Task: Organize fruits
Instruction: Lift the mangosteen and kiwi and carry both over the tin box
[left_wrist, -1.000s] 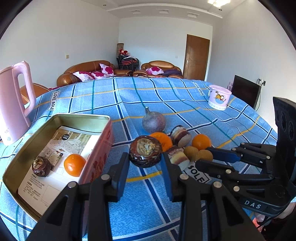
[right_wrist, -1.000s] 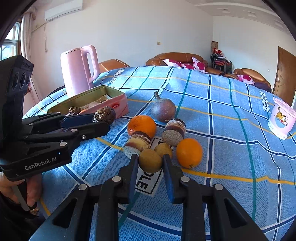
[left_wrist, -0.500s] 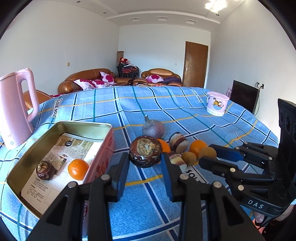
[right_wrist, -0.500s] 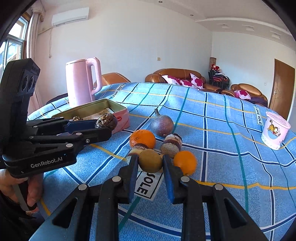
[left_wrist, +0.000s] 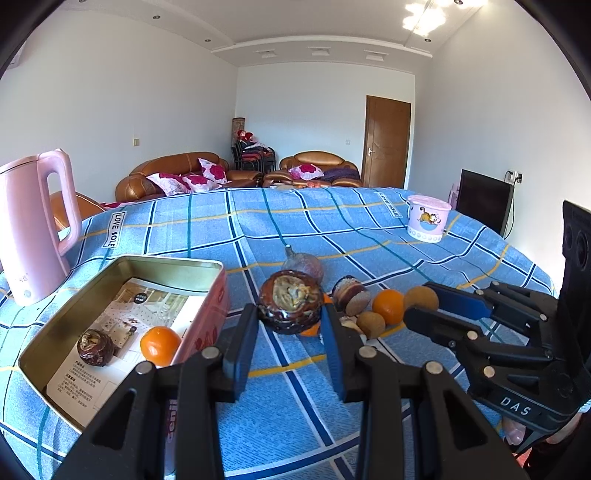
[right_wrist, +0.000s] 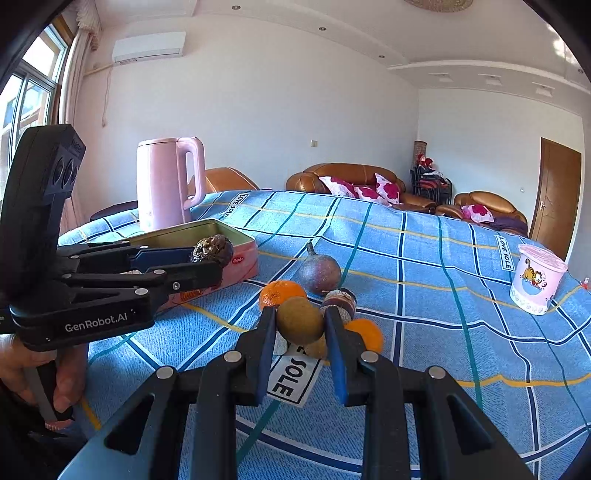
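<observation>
My left gripper (left_wrist: 290, 314) is shut on a dark brown round fruit (left_wrist: 290, 297), held just right of the open metal tin (left_wrist: 173, 263) and above the cloth. In the tin lie an orange (left_wrist: 160, 344) and another dark brown fruit (left_wrist: 95, 347). My right gripper (right_wrist: 300, 318) is shut on a small olive-brown round fruit (right_wrist: 300, 320), lifted over the fruit pile. The pile holds a purple stemmed fruit (right_wrist: 319, 273), two oranges (right_wrist: 282, 291) and a cut dark fruit (right_wrist: 340, 299). In the right wrist view the left gripper (right_wrist: 210, 260) hangs by the tin's near wall (right_wrist: 240, 260).
A pink kettle (left_wrist: 33, 225) stands behind the tin at the left. A pink printed cup (right_wrist: 537, 278) sits at the far right of the blue checked tablecloth (right_wrist: 424, 258). A person's hand (right_wrist: 66, 376) grips the left gripper's handle. Sofas and a door lie beyond the table.
The right gripper has risen with the small brown fruit, which was low at the pile and now hangs above it. Both views have tilted upward. The left gripper keeps its dark fruit.
</observation>
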